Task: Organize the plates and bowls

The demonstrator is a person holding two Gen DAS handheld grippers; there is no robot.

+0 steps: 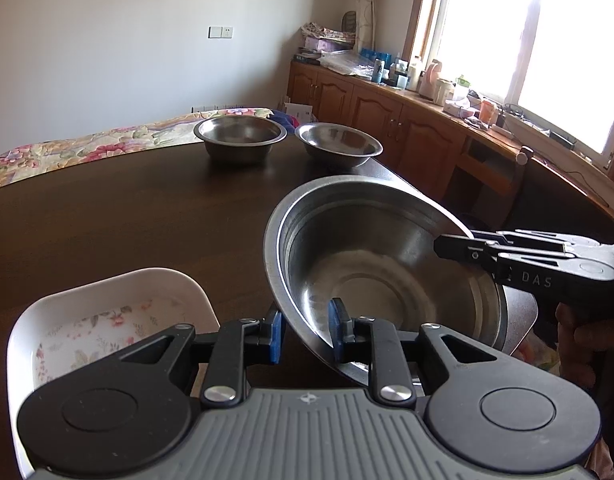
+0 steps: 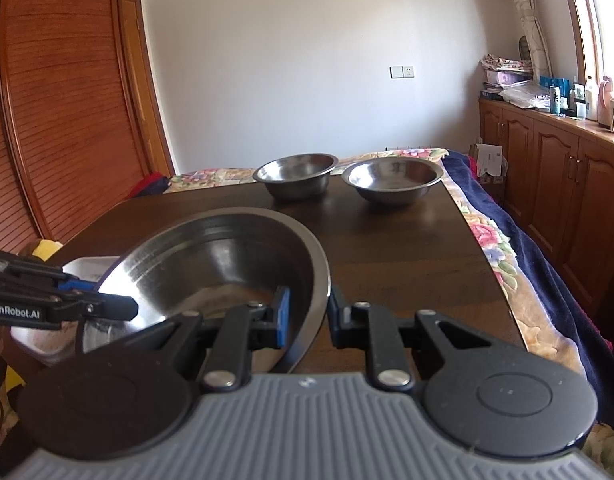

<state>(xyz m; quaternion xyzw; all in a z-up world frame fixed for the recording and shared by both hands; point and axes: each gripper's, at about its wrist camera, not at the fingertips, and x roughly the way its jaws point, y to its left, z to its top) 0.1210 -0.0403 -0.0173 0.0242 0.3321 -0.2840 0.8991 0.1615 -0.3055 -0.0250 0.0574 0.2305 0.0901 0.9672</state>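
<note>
Left wrist view first: the left gripper [image 1: 305,330] has its jaws partly open and straddling the near rim of the big steel bowl [image 1: 371,276], one blue pad inside, one outside, with a gap showing, so no firm pinch that I can see. At three o'clock the right gripper [image 1: 459,249] reaches over the opposite rim. The bowl sits tilted, low in the frame near the table's [image 1: 107,220] front edge. At seven o'clock lies a white floral dish [image 1: 103,320], untouched.

Right wrist view: the same story from the other side. The right gripper's jaws stand apart around the big bowl's rim, one pad inside the wall, the other outside and seemingly clear of the metal.

Up at twelve o'clock two smaller steel bowls [image 2: 294,175] and [image 2: 391,179] sit side by side, apart, not nested.

My read is that the job is early: nothing is stacked, and three bowls and the dish all need sorting.

Only the left view shows the dish's floral pattern; only the right view shows the wooden door [image 2: 67,100] at ten o'clock.
</note>
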